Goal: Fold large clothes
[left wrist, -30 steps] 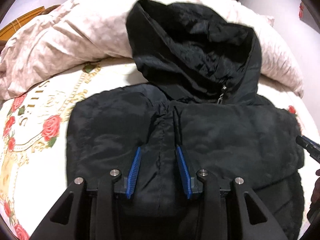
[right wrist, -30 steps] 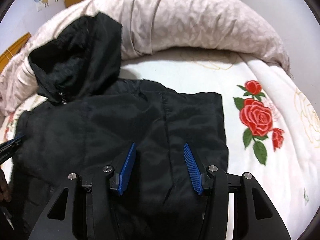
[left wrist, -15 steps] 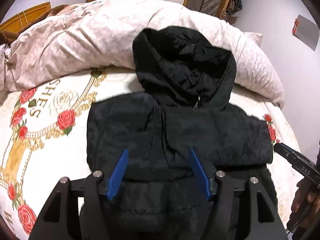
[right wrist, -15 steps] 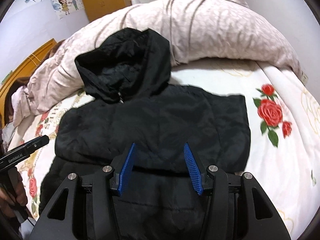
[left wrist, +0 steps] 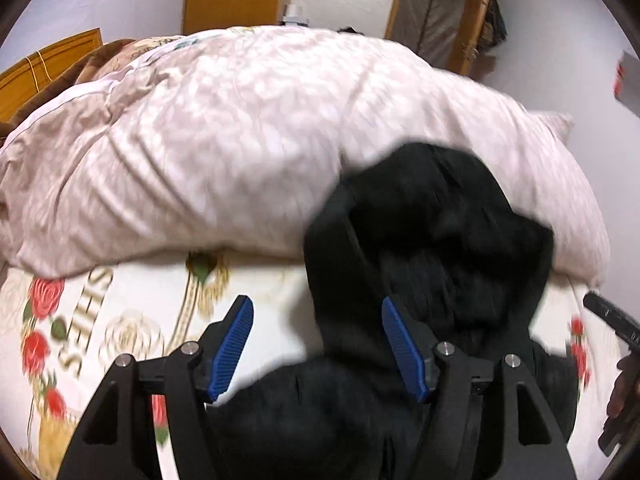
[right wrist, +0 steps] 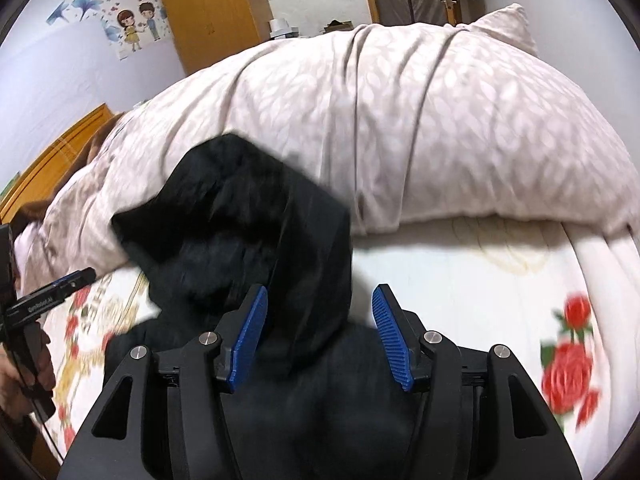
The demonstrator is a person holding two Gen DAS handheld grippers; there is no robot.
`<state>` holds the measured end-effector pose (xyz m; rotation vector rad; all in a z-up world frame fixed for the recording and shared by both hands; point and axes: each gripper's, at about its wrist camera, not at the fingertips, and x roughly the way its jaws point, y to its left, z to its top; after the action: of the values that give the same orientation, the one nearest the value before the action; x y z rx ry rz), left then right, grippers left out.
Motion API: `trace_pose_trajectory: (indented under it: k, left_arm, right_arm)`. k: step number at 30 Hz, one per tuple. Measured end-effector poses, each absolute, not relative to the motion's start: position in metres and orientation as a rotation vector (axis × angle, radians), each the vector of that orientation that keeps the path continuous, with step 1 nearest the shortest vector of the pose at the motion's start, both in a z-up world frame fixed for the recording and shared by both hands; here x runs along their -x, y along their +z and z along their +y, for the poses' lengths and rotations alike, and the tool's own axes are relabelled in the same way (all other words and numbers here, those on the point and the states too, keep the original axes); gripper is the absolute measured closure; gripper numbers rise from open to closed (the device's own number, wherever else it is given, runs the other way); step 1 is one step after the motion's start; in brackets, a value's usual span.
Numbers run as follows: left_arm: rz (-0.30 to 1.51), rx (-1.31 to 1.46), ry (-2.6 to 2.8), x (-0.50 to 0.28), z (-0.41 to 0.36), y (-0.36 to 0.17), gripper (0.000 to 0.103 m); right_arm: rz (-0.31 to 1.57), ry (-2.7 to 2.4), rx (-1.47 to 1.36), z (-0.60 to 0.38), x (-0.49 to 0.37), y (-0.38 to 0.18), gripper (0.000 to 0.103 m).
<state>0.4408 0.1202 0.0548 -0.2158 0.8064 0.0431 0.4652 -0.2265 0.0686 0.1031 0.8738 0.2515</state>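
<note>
The black jacket (left wrist: 360, 408) lies on the bed (right wrist: 460, 272), its hood (right wrist: 248, 224) against the duvet (left wrist: 200, 152). The left gripper (left wrist: 316, 352) and right gripper (right wrist: 320, 336) are both opening, clamping nothing. Folding the hood down neatly probably means pinching its two top corners evenly.

The jacket (left wrist: 432, 248) lies on the bed (right wrist: 472, 272), its hood against the duvet (right wrist: 420, 120) heaped behind it. Both tools hang above the jacket's body, the left tool (left wrist: 316, 350) left of the hood, the right tool (right wrist: 318, 336) right of it. A wardrobe (right wrist: 208, 12) stands behind the duvet.
</note>
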Motion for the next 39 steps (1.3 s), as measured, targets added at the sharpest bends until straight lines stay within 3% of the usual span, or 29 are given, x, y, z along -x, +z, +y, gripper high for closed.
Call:
trace_pose_trajectory:
  k: [5, 9, 20, 21, 22, 23, 24, 25, 28, 39]
  left_arm:
    - [0.761, 0.243, 0.061, -0.503, 0.138, 0.059, 0.027]
    - [0.839, 0.245, 0.034, -0.549, 0.140, 0.031, 0.025]
    - [0.957, 0.207, -0.176, -0.558, 0.103, -0.042, 0.027]
    - [0.947, 0.191, -0.178, -0.556, 0.099, -0.043, 0.039]
    - [0.938, 0.182, -0.181, -0.555, 0.097, -0.043, 0.057]
    - [0.933, 0.177, -0.183, -0.553, 0.095, -0.043, 0.067]
    - [0.923, 0.178, -0.183, -0.549, 0.094, -0.041, 0.084]
    - [0.905, 0.177, -0.182, -0.544, 0.092, -0.037, 0.087]
    - [0.835, 0.155, -0.178, -0.524, 0.086, -0.018, 0.092]
    - [0.639, 0.148, -0.275, -0.376, 0.074, 0.060, 0.093]
  right_arm:
    - [0.862, 0.248, -0.102, -0.227, -0.528, 0.067, 0.048]
    - [0.930, 0.277, -0.115, -0.223, -0.574, 0.041, 0.048]
    - [1.084, 0.478, -0.025, -0.190, -0.598, -0.015, 0.047]
    - [1.089, 0.484, -0.019, -0.187, -0.598, -0.016, 0.049]
    - [1.089, 0.486, -0.022, -0.185, -0.597, -0.016, 0.072]
    - [1.084, 0.473, -0.015, -0.184, -0.595, -0.014, 0.085]
    - [1.070, 0.470, -0.011, -0.182, -0.592, -0.012, 0.089]
    - [1.056, 0.479, -0.010, -0.181, -0.588, -0.008, 0.095]
    - [1.002, 0.486, 0.003, -0.180, -0.569, 0.008, 0.097]
    - [0.852, 0.509, -0.126, -0.229, -0.438, 0.079, 0.098]
